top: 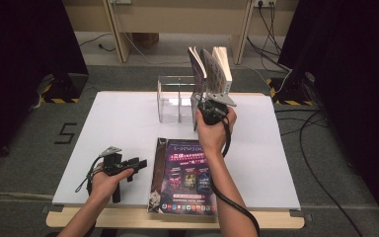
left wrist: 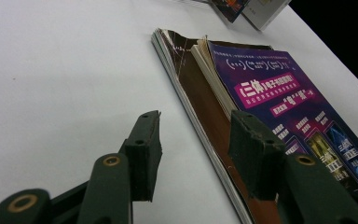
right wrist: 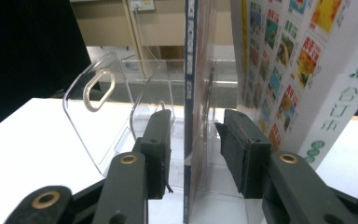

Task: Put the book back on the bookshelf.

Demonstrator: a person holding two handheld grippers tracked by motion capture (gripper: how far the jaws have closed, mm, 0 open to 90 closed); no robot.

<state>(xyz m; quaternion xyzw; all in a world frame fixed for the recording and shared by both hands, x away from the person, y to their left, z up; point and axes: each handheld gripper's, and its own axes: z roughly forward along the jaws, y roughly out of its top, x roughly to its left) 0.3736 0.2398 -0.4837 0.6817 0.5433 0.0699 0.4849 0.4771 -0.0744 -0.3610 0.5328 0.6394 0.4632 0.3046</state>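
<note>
Thin dark-spined book stands upright on edge in the clear acrylic rack, at its right-hand compartment, spine facing the right tool view. A thicker white-covered book leans just beside it (cover shows small colour tiles). Purple-covered magazine lies flat at the table's near edge, atop a brown-covered one.

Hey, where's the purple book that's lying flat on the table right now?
In the high view the purple book lies flat at the near edge of the white table, between the two forearms, just right of the left gripper.
</note>
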